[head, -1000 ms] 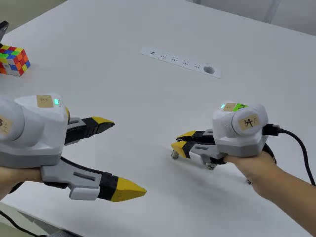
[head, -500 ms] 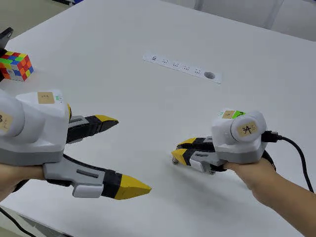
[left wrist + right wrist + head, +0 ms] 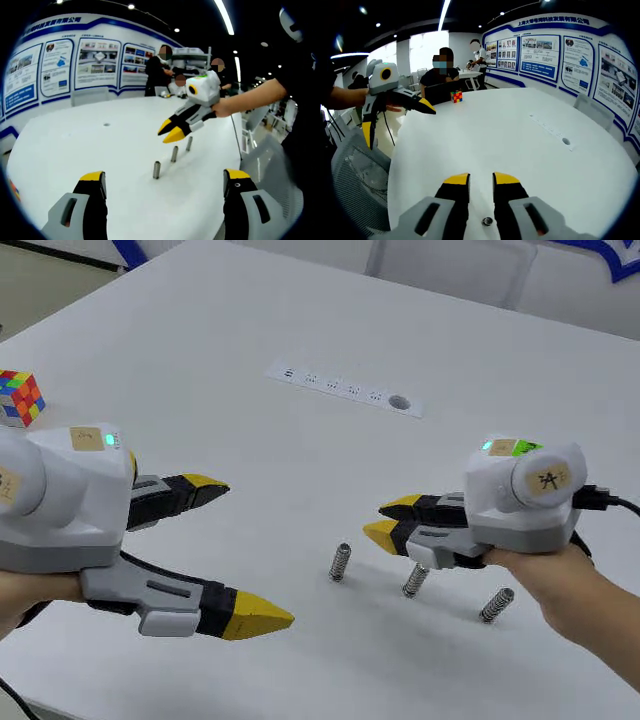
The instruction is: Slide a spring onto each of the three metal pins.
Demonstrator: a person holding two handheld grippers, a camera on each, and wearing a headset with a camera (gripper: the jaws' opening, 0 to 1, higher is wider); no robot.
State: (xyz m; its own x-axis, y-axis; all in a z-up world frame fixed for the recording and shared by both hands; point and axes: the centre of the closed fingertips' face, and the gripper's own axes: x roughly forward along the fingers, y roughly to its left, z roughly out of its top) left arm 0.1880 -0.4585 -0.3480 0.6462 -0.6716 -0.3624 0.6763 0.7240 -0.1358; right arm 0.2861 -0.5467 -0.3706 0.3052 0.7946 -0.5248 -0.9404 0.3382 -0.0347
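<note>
Three coiled springs stand upright in a row on the white table: the left spring (image 3: pixel 340 561), the middle spring (image 3: pixel 415 580) and the right spring (image 3: pixel 495 604). The pins inside them are hidden. The left gripper view has the same row (image 3: pixel 174 153). My right gripper (image 3: pixel 390 520) hovers just above and between the left and middle springs, its jaws a little apart and empty. In the right gripper view, one spring top (image 3: pixel 486 220) lies below its tips (image 3: pixel 481 179). My left gripper (image 3: pixel 235 550) hangs wide open and empty to the left of the springs.
A flush power strip (image 3: pixel 343 389) is set in the table beyond the springs. A Rubik's cube (image 3: pixel 20 398) sits at the far left edge. The table's near edge runs under my left gripper. Several people stand behind the table.
My right gripper has risen off the table and drawn back to the right, uncovering the three springs it was low over. The left gripper has barely moved. The head camera has shifted.
</note>
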